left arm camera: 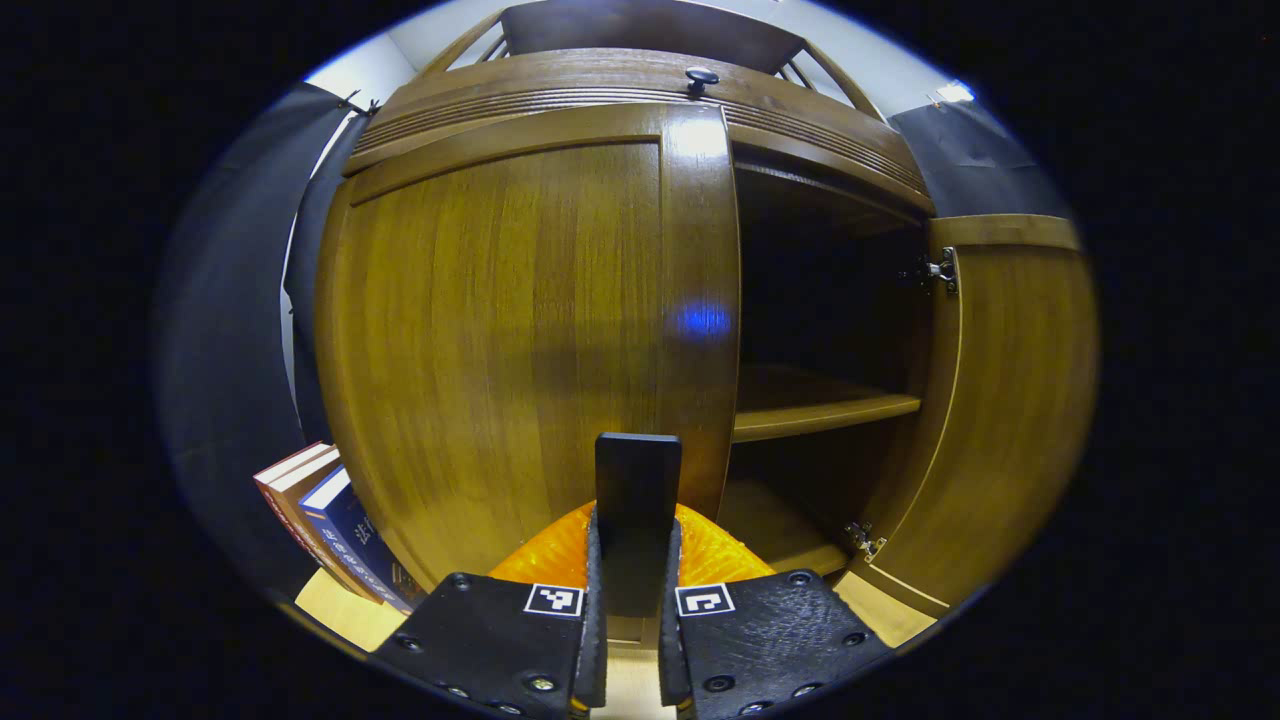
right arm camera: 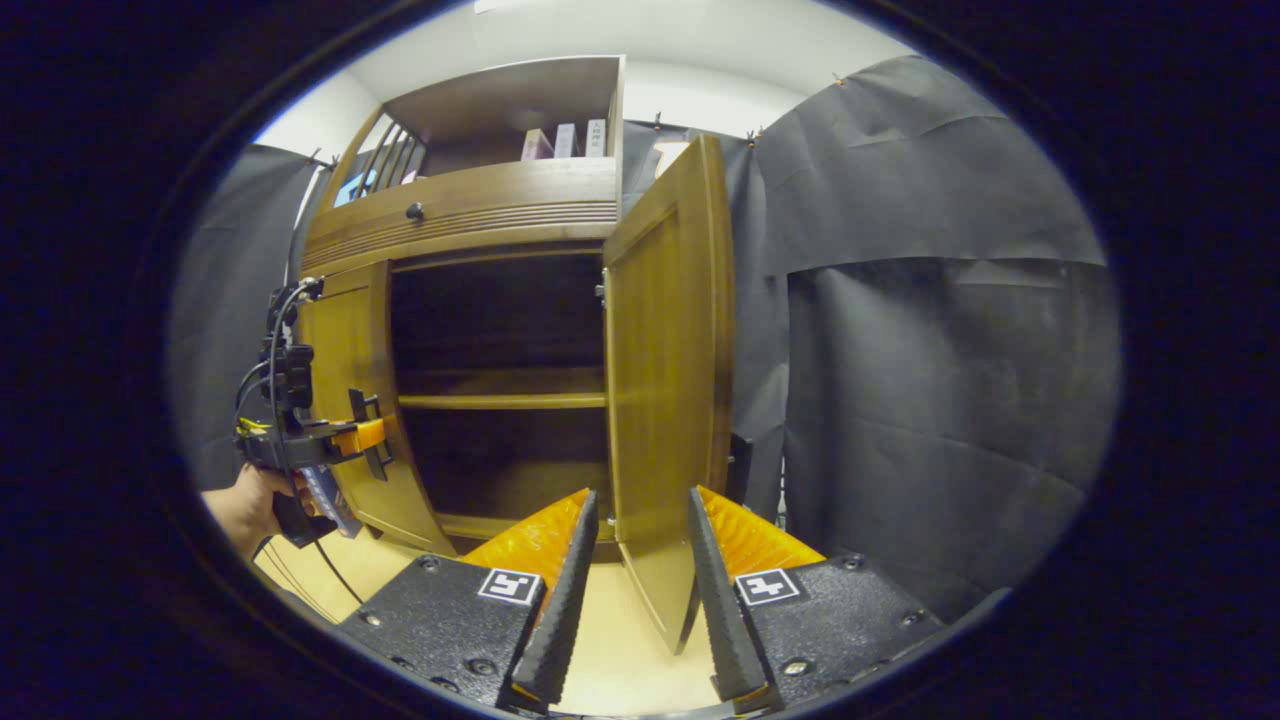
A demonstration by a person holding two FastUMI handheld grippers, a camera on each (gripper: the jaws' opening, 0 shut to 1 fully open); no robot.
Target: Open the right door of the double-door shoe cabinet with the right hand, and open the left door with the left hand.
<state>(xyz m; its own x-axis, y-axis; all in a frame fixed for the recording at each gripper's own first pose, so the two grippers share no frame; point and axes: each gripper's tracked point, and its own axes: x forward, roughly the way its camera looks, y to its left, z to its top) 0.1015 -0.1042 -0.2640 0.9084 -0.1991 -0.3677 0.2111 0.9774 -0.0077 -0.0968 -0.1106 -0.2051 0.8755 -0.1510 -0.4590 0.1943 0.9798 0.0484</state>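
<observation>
My left tongs (left arm camera: 637,560) clamp the left door's black handle (left arm camera: 638,480) at 6 o'clock for pulling, while my right tongs (right arm camera: 625,590) straddle the open right door (right arm camera: 665,400), apart.

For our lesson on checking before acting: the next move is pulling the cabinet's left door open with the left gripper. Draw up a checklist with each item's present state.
1. Right door swung open: ok; the shelf inside shows.
2. Left door waiting to be opened: ok; it is closed in the left gripper view.
3. Left gripper on the dark handle: ok; both fingers press its sides.
4. Right gripper let go of the right door: ok; jaws stand apart, with the door's edge between them.
5. Books beside the left door out of its swing: cannot tell.
6. Hand holding the left gripper firmly: cannot tell.
</observation>
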